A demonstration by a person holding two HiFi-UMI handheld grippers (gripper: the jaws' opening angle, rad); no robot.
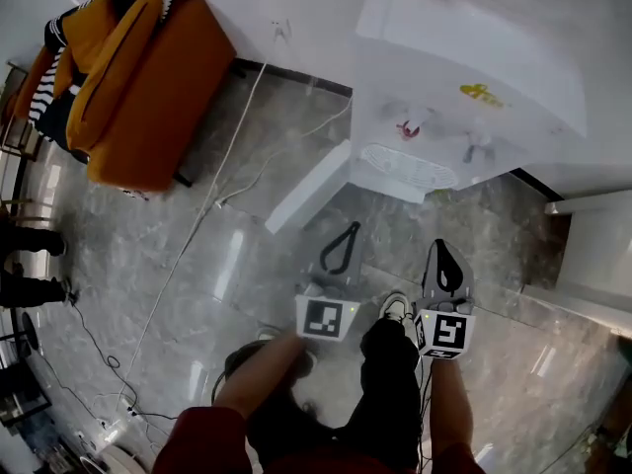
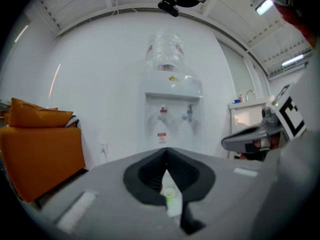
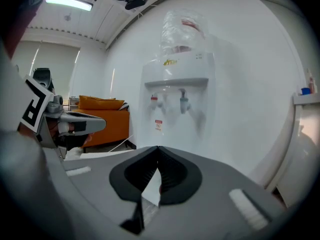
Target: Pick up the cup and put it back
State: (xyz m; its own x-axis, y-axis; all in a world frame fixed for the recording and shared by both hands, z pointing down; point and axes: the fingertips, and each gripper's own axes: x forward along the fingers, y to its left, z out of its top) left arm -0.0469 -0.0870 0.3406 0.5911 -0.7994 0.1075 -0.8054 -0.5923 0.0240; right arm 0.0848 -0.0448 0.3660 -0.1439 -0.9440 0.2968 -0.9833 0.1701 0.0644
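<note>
**Mia:** Head view first. Can you see the cup?

**Tom:** No. I look all over and I cannot find it. The water dispenser (image 1: 444,117) stands by the wall. I see no cup on its drip tray (image 1: 410,166) from up here.

**Mia:** What do the grippers do?

**Tom:** The left gripper (image 1: 352,228) and the right gripper (image 1: 441,246) both hang low over the floor (image 1: 247,294). Both point at the dispenser. Each one has its jaws pressed together at the tips, with nothing held.

**Mia:** What is the small pale green thing (image 2: 170,195) under the left tips?

**Tom:** It is too small and blurry. I cannot tell if it is a cup.

**Mia:** How will the cup feel, do you think?

**Tom:** Light, I guess. If it is paper or thin plastic, it is soft and easy to squash. A smooth side may slip.

**Mia:** So where should the jaws take it?

**Tom:** On the side wall, about the middle, one jaw on each side. First the jaws must open. Then squeeze gently and keep the cup upright.
</note>
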